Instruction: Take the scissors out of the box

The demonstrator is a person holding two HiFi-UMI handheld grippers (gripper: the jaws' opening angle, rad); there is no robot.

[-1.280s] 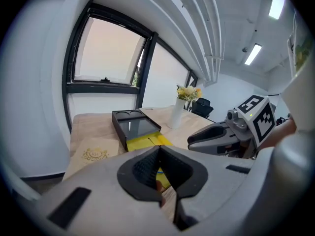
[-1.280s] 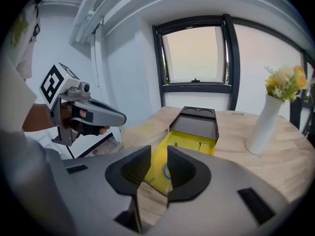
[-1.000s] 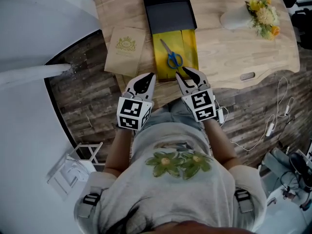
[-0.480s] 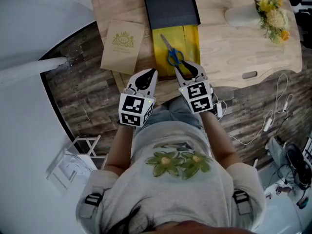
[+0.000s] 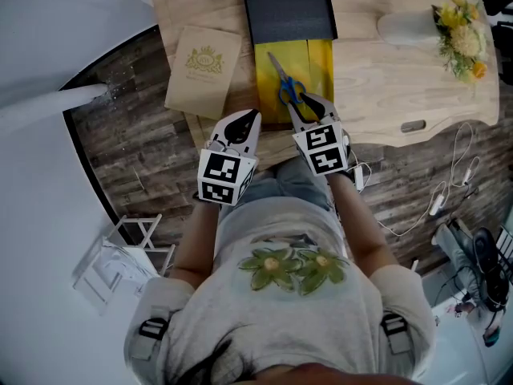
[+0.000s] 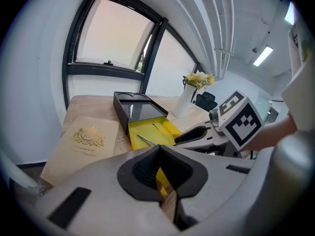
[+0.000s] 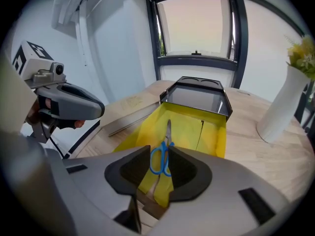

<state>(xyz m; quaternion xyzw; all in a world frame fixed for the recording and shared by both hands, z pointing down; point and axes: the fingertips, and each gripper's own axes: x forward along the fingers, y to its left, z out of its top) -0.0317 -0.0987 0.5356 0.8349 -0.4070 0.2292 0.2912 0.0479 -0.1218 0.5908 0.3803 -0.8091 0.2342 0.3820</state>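
The scissors [image 5: 286, 85], blue-handled, lie on the yellow lining [image 5: 319, 62] that spreads from the black box [image 5: 290, 14] toward the table's near edge. My right gripper [image 5: 311, 107] is open just short of the blue handles, which show between its jaws in the right gripper view, scissors [image 7: 167, 132] pointing away. Nothing is held in it. My left gripper [image 5: 250, 117] hovers at the table's near edge, left of the lining, jaws closed tip to tip on nothing. In the left gripper view the scissors [image 6: 145, 140] lie ahead and the right gripper [image 6: 197, 134] reaches in from the right.
A beige booklet [image 5: 202, 70] lies left of the box. A white vase [image 5: 409, 29] with yellow flowers [image 5: 461, 30] lies at the table's right. A small grey object [image 5: 413, 125] sits near the front edge. Cables [image 5: 449, 191] and a white rack [image 5: 120, 255] are on the floor.
My right gripper has moved forward over the table edge, closer to the scissors' handles. The left gripper has kept beside it at the edge, still shut.
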